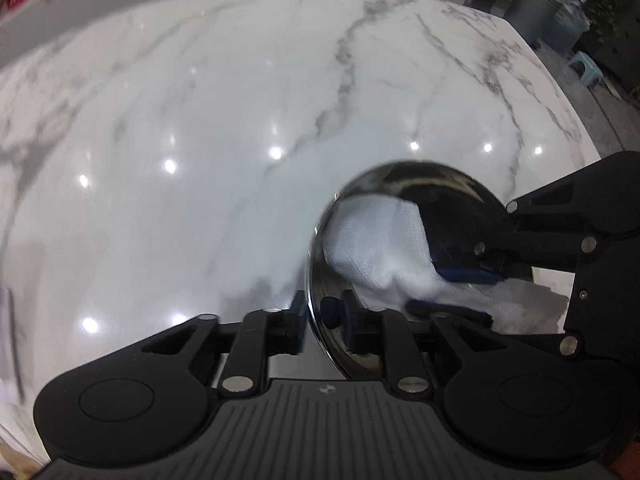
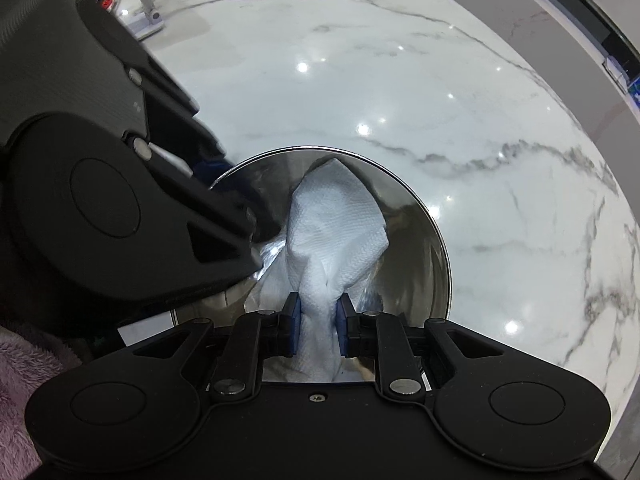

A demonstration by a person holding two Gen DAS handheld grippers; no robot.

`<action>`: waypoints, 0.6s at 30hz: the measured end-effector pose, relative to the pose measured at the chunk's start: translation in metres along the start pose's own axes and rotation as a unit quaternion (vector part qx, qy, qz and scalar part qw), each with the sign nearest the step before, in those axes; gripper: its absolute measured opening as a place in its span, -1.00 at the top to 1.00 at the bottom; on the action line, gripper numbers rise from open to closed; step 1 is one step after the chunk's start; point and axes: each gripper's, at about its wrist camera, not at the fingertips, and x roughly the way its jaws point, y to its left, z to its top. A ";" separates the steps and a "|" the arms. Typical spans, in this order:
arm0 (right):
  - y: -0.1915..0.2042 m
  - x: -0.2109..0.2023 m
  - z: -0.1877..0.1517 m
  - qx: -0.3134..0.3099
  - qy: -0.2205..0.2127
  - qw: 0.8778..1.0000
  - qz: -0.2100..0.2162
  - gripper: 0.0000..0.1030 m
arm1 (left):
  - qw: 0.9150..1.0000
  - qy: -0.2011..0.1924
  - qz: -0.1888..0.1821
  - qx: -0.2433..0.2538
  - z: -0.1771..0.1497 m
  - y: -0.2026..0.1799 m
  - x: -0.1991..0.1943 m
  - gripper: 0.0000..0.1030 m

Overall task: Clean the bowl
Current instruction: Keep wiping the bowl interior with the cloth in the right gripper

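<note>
Nearest the right wrist camera, right gripper (image 2: pixel 314 326) has its blue pads (image 2: pixel 292 330) pinched on a bunched white paper towel (image 2: pixel 338 224). Towel is gathered to a narrow neck at the pads, then fans out upward into the bowl, textured weave visible, far tip folded to a point against the far wall.

Bowl (image 2: pixel 434 232) is polished stainless steel, round, thin bright rim, mirror-like inside. It sits on the white marble countertop (image 2: pixel 480 120) with grey veining, right under both grippers. Inner wall reflects the towel and dark gripper parts; no obvious dirt I can make out, reflections make it hard to judge.

Left gripper (image 1: pixel 320 318) straddles the bowl's near-left rim (image 1: pixel 310 264): one finger outside the wall, the other inside. Jaws are parted a little, a gap shows between the pads and the rim, not clamped as far as I can see. In the right wrist view its black body (image 2: pixel 120 208) covers the left side of the bowl.

Farther out: ceiling light spots glare on the marble. A fuzzy pink sleeve (image 2: pixel 24 380) shows at the lower left edge. Beyond the counter, blurred plants and a grey bin (image 1: pixel 536 4).
</note>
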 end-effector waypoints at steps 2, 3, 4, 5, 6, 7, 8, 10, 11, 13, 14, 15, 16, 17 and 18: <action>-0.001 -0.002 -0.001 0.003 -0.001 1.000 0.003 0.67 | 1.000 0.003 -0.012 -0.018 -0.003 0.004 0.000 0.39; -0.002 -0.003 -0.002 0.005 -0.002 1.000 0.005 0.67 | 1.000 0.002 -0.014 -0.027 -0.004 0.005 -0.001 0.39; -0.002 -0.004 -0.002 0.006 -0.003 1.000 0.006 0.67 | 0.999 0.000 -0.016 -0.032 -0.005 0.007 -0.003 0.39; -0.003 -0.005 -0.003 0.009 -0.004 1.000 0.008 0.67 | 0.999 0.000 -0.019 -0.037 -0.007 0.008 -0.005 0.39; -0.004 -0.006 -0.003 0.011 -0.005 1.000 0.010 0.67 | 0.999 0.001 -0.026 -0.042 -0.007 0.010 -0.006 0.39; -0.005 -0.006 -0.003 0.014 -0.005 1.000 0.012 0.68 | 0.999 0.000 -0.029 -0.044 -0.008 0.011 -0.008 0.39; -0.007 -0.008 -0.004 0.017 -0.006 1.000 0.015 0.68 | 0.999 -0.002 -0.028 -0.043 -0.009 0.011 -0.009 0.48; -0.008 -0.010 -0.005 0.025 -0.008 0.999 0.022 0.68 | 0.999 -0.006 -0.027 -0.042 -0.009 0.012 -0.011 0.65; -0.008 -0.010 -0.005 0.029 -0.007 0.999 0.026 0.68 | 0.999 -0.007 -0.028 -0.042 -0.009 0.013 -0.012 0.65; -0.012 -0.010 -0.006 0.038 -0.006 0.999 0.035 0.68 | 0.999 -0.010 -0.024 -0.039 -0.008 0.012 -0.013 0.70; -0.018 -0.008 -0.004 0.043 -0.007 0.998 0.044 0.68 | 0.999 -0.012 -0.021 -0.038 -0.008 0.012 -0.013 0.73; -0.024 -0.005 -0.002 0.049 -0.008 0.997 0.053 0.68 | 0.999 -0.014 -0.017 -0.036 -0.006 0.012 -0.012 0.76; -0.029 -0.003 0.000 0.055 -0.009 0.996 0.067 0.68 | 0.999 -0.015 -0.013 -0.035 -0.005 0.012 -0.012 0.78; -0.033 -0.003 0.001 0.064 -0.009 0.994 0.087 0.68 | 0.999 -0.017 -0.010 -0.033 -0.003 0.012 -0.012 0.81; -0.039 0.000 0.004 0.073 -0.009 0.991 0.109 0.68 | 0.999 -0.019 -0.007 -0.031 -0.001 0.012 -0.012 0.84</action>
